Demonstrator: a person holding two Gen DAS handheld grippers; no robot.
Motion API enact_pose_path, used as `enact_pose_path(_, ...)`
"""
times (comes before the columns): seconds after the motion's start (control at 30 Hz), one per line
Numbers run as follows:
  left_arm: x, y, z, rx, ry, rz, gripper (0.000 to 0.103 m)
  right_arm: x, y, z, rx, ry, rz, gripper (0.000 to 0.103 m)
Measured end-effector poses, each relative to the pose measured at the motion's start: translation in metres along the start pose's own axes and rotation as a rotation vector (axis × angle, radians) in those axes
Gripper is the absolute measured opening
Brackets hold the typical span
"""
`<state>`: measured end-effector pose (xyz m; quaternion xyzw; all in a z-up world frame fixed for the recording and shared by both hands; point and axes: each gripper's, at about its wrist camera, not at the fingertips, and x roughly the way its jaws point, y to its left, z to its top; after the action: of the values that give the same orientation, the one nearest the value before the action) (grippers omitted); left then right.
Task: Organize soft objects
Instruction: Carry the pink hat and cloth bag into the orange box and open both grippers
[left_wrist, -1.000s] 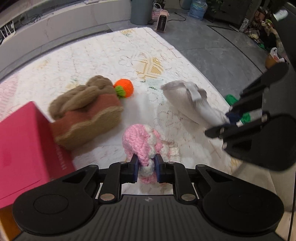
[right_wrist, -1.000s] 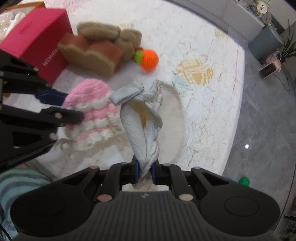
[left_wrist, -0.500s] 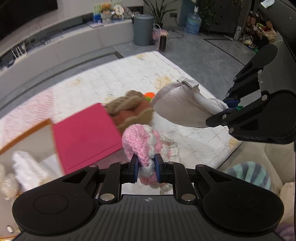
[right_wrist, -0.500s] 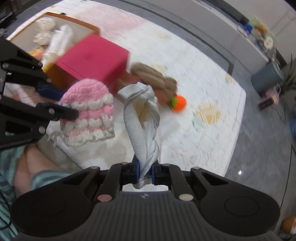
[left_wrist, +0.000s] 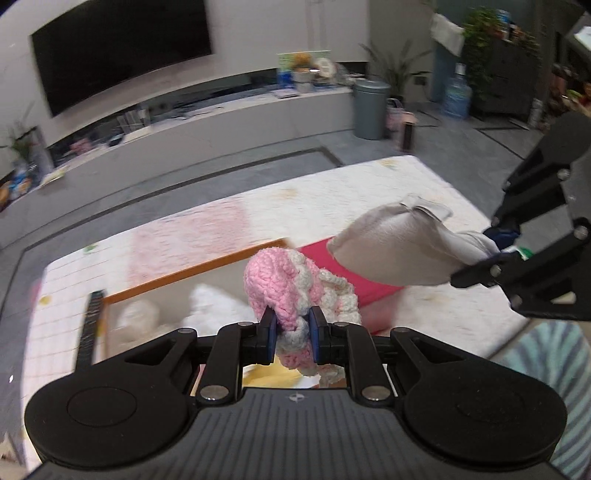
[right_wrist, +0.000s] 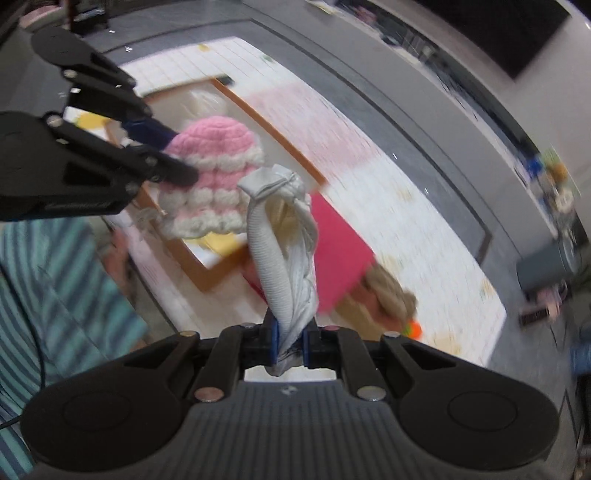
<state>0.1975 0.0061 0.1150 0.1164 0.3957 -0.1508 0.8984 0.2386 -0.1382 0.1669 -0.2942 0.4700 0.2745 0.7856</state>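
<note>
While both things hang up in the air, I go slow. My left tongs are squeezed tight on the pink & white knit hat. My right tongs are pinched on the grey cloth thing, prob a folded hat, can't tell for sure. Both hang over the wooden box, which has white fluffy stuff in it already. I think the best way is to bring the hat down low into the box first, then let go. The red box sits just beside, so I keep the cloth off it. Pics are blurry, so the far box edge is hard to see.
</note>
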Motion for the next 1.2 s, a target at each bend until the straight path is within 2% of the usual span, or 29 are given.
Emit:
enact_pose_path(0.2, 0.009, 0.032, -0.008, -0.067, 0.005, 0.052, 0.020, 0.019, 0.031, 0.046, -0.050, -0.039, 0.059, 0.010)
enact_pose_path(0.37, 0.032, 0.054, -0.017, -0.127, 0.035, 0.029, 0.020, 0.054, 0.033, 0.071, -0.033, -0.025, 0.085, 0.010)
enact_pose_path(0.5, 0.052, 0.066, -0.023, -0.173, 0.056, -0.016, 0.020, 0.088, 0.022, 0.087, 0.033, 0.008, 0.084, 0.010)
enact_pose_path(0.8, 0.126, 0.075, -0.029, -0.243, 0.158, -0.094, 0.019, 0.157, 0.005, 0.100, 0.115, 0.094, 0.093, 0.012)
enact_pose_path(1.2, 0.159, 0.092, -0.051, -0.219, 0.259, -0.050, 0.020, 0.214, 0.020, 0.100, 0.016, 0.150, 0.161, 0.014)
